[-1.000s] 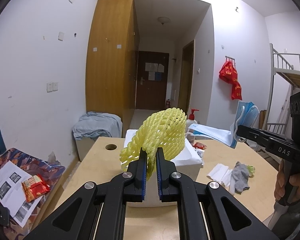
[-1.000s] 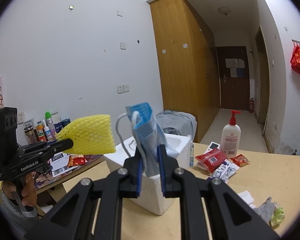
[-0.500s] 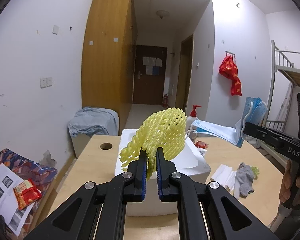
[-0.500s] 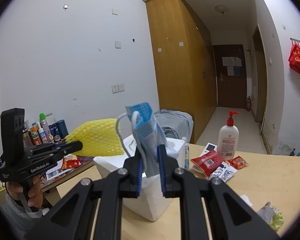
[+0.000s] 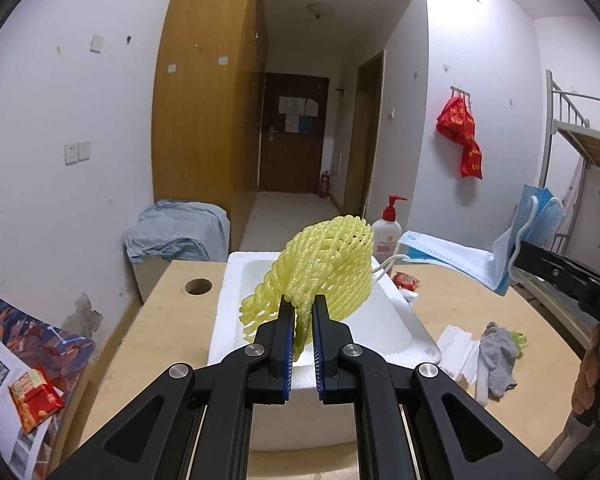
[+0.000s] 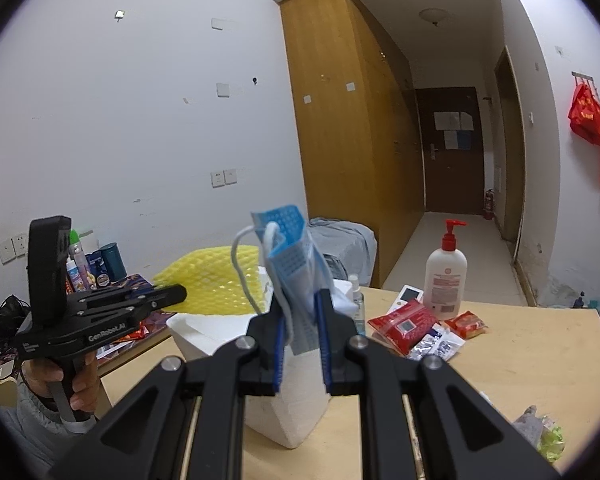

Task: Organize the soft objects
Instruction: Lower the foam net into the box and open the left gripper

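My left gripper [image 5: 302,305] is shut on a yellow foam fruit net [image 5: 320,264] and holds it over the open white foam box [image 5: 396,320] on the wooden table. In the right wrist view the same net [image 6: 212,276] hovers above the box [image 6: 296,392], held by the left gripper [image 6: 180,292]. My right gripper [image 6: 302,300] is shut on a blue face mask [image 6: 296,256] with a white ear loop, near the box's right side. The mask [image 5: 456,256] also shows at the right of the left wrist view.
A grey sock [image 5: 500,356] and white tissues [image 5: 460,348] lie right of the box. A pump bottle [image 6: 446,272], red snack packets [image 6: 404,324] and a small spray bottle [image 6: 356,296] stand behind it. The table [image 5: 172,320] has a round hole [image 5: 198,286].
My left gripper has moved forward and slightly down with the net, so the box is now closer beneath it. The right gripper with the mask has stayed about where it was.
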Available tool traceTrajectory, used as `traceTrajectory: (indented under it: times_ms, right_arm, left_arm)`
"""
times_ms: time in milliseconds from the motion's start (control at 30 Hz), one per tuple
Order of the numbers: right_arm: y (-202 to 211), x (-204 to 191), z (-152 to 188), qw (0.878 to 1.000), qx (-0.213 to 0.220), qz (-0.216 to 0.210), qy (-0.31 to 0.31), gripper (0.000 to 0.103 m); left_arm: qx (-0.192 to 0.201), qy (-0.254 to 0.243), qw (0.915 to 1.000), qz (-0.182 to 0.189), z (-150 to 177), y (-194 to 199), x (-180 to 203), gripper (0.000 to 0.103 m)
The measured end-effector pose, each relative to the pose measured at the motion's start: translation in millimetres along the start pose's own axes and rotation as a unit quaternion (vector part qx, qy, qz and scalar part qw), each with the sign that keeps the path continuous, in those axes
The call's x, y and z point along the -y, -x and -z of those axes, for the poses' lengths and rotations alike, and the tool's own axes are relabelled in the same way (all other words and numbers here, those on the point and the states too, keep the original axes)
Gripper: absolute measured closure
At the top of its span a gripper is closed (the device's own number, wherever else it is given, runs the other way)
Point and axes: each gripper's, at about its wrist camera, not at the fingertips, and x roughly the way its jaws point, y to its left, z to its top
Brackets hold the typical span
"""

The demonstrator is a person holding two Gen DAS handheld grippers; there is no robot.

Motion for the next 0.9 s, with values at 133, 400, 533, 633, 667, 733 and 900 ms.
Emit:
traceTrajectory:
  times_ms: [133,400,533,633,667,733,900]
  right_arm:
    - [-1,2,0,1.000,-0.002,0.004,0.000,0.085]
    - [-6,0,-2,1.000,-0.008,0.008,-0.001,0.085]
    - [-5,3,-3,1.000,-0.005,0.012,-0.004,0.085]
    - [-3,3,-3,1.000,-0.004,0.014,-0.004,0.085]
    - [-4,3,-2,1.000,-0.004,0.014,-0.004,0.085]
    - [-3,3,-2,1.000,-0.004,0.014,-0.004,0.085]
    - [-4,2,-2,1.000,-0.006,0.012,-0.002,0.085]
  left_arm:
    - [-0.010,-0.002,0.9999,0.003,-1,-14,-2,0.094]
    - [-0.022,-0.002,0.9997,0.004,0,-29,-5,0.094]
    - [-0.028,-0.005,0.9996,0.001,1,-34,-5,0.094]
    - [-0.031,-0.006,0.9995,-0.005,2,-37,-5,0.094]
    - [-0.031,-0.007,0.9995,-0.005,2,-37,-5,0.094]
    - [-0.029,-0.008,0.9995,-0.009,3,-36,-5,0.093]
    - [-0.033,-0.008,0.9994,-0.011,6,-37,-7,0.056]
